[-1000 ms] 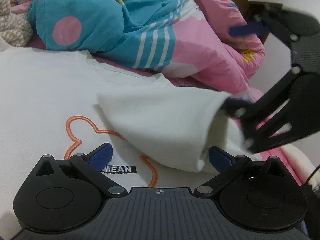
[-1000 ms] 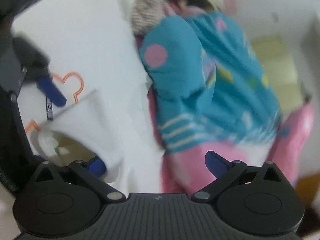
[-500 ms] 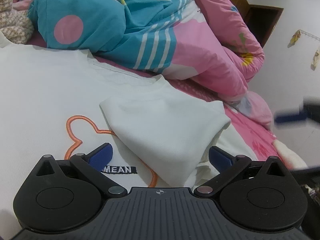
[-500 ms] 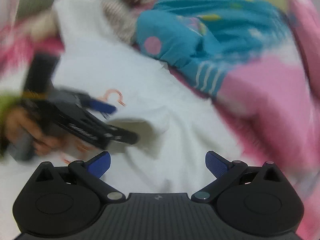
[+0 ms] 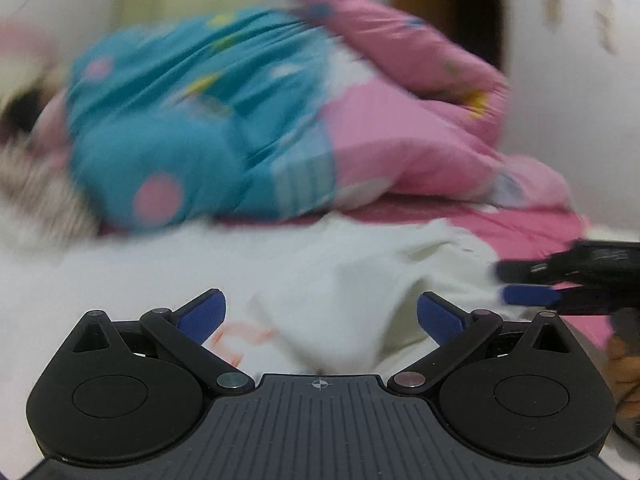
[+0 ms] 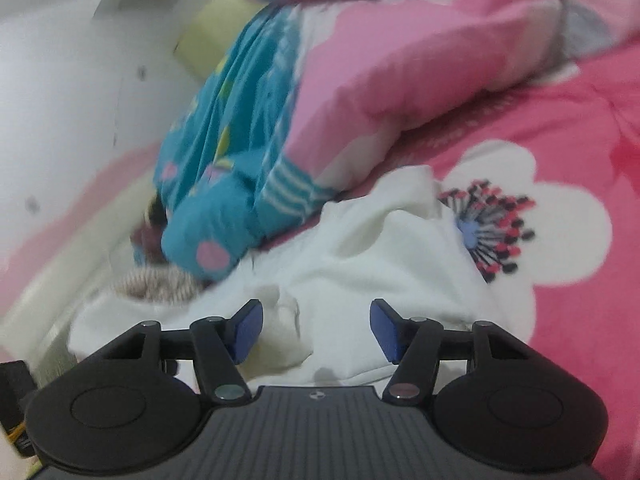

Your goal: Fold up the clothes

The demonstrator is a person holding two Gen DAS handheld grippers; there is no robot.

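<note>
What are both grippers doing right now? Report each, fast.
Left gripper: jaws open, holding nothing; the white shirt lies beneath.
Right gripper: jaws have just been closing, not yet gripping; white shirt fabric sits between them.

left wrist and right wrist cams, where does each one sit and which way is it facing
Left wrist: on the left gripper, facing across the white shirt to the quilt; the right gripper and a hand show at right.
Right wrist: on the right gripper, jaws apart and just closing, nothing gripped, above the shirt, facing the flowered sheet.
Shared: shirt, quilt.
</note>
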